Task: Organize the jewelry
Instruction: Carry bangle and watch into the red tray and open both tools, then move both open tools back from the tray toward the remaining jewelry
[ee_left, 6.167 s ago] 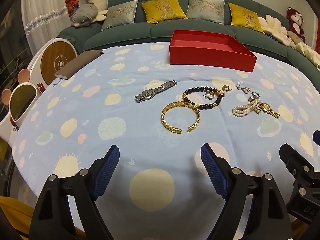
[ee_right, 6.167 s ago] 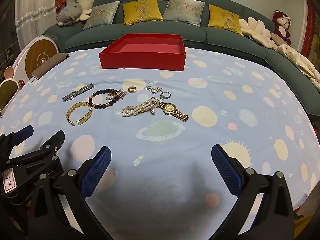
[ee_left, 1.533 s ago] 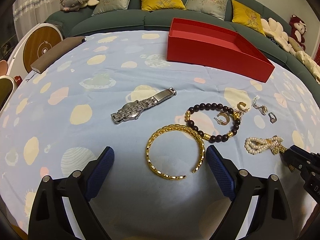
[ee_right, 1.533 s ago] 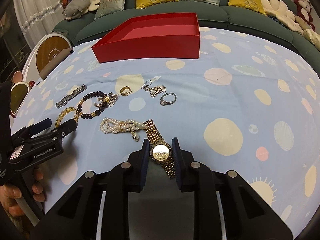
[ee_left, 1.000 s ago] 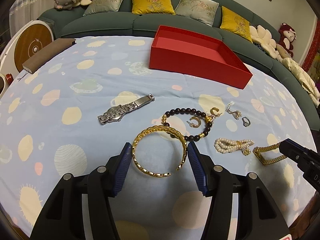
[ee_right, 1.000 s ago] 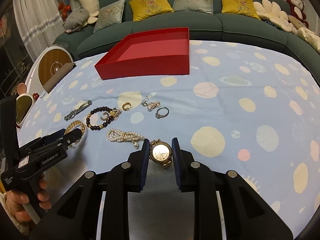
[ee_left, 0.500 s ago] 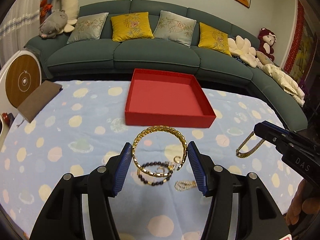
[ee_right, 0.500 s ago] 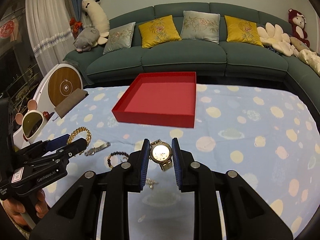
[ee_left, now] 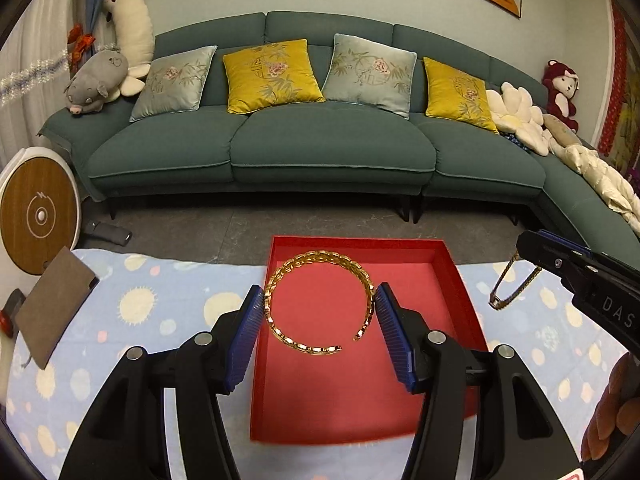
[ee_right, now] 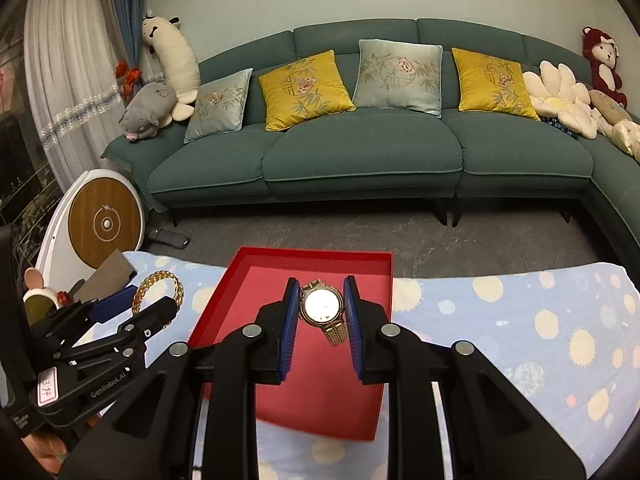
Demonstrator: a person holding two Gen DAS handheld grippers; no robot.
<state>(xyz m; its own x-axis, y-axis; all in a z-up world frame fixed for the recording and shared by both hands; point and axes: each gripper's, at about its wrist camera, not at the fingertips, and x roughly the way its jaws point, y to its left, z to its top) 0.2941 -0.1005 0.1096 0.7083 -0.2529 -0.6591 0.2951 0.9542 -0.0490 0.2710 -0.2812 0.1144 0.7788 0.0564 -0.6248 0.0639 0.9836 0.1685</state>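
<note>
My left gripper point(ee_left: 319, 312) is shut on a gold open bangle point(ee_left: 320, 264), held in the air over the red tray point(ee_left: 452, 272). In the right wrist view that bangle point(ee_right: 158, 284) shows at the left, in the left gripper point(ee_right: 132, 308). My right gripper point(ee_right: 321, 308) is shut on a gold watch point(ee_right: 321, 306), face toward the camera, its strap hanging down over the same red tray point(ee_right: 224, 292). The strap point(ee_left: 512, 284) also dangles from the right gripper point(ee_left: 528, 252) at the right of the left wrist view. The other jewelry is out of view.
The table's spotted blue cloth point(ee_left: 160, 304) ends just beyond the tray, with grey floor and a green sofa point(ee_left: 328, 144) past it. A brown notebook point(ee_left: 54, 300) lies at the table's left edge. A hand point(ee_left: 612, 408) shows at the lower right.
Both grippers rose and moved forward with the bangle and the watch, from above the jewelry pile to over the red tray. The loose jewelry dropped out of view.
</note>
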